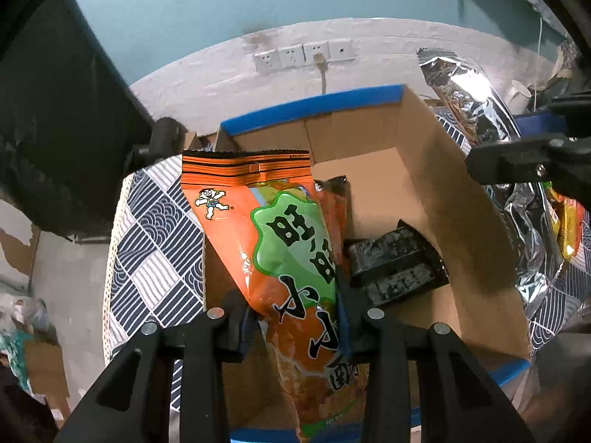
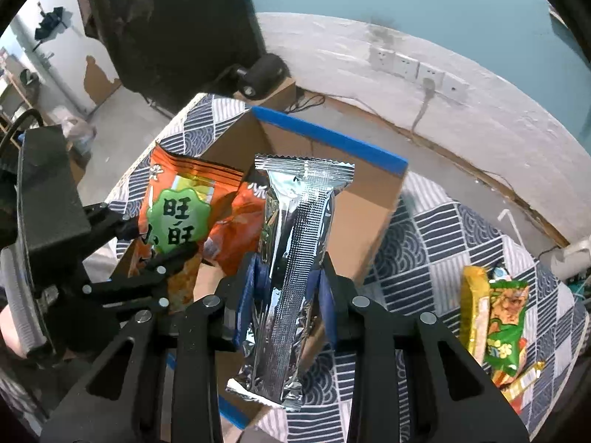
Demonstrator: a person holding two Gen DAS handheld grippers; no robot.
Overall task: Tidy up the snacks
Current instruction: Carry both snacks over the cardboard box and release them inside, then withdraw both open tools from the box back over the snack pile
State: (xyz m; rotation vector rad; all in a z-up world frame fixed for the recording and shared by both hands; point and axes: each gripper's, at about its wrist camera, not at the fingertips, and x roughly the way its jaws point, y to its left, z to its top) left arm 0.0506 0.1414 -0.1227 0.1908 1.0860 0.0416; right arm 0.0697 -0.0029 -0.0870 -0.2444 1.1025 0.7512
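Note:
My left gripper (image 1: pixel 295 317) is shut on an orange snack bag with a green label (image 1: pixel 280 243) and holds it above the open cardboard box with blue-taped rim (image 1: pixel 417 170). It also shows in the right wrist view (image 2: pixel 177 217), with the left gripper (image 2: pixel 162 262) on it. My right gripper (image 2: pixel 288 288) is shut on a long silver foil pack (image 2: pixel 295 258), held upright over the box (image 2: pixel 369 221). A dark packet (image 1: pixel 395 262) and another orange bag (image 1: pixel 332 206) lie inside the box.
The box stands on a table with a blue-and-white patterned cloth (image 2: pixel 443 243). A yellow and green snack pack (image 2: pixel 495 317) lies on the cloth to the right. Silver foil bags (image 1: pixel 476 110) lie right of the box. A white wall with sockets (image 1: pixel 303 55) is behind.

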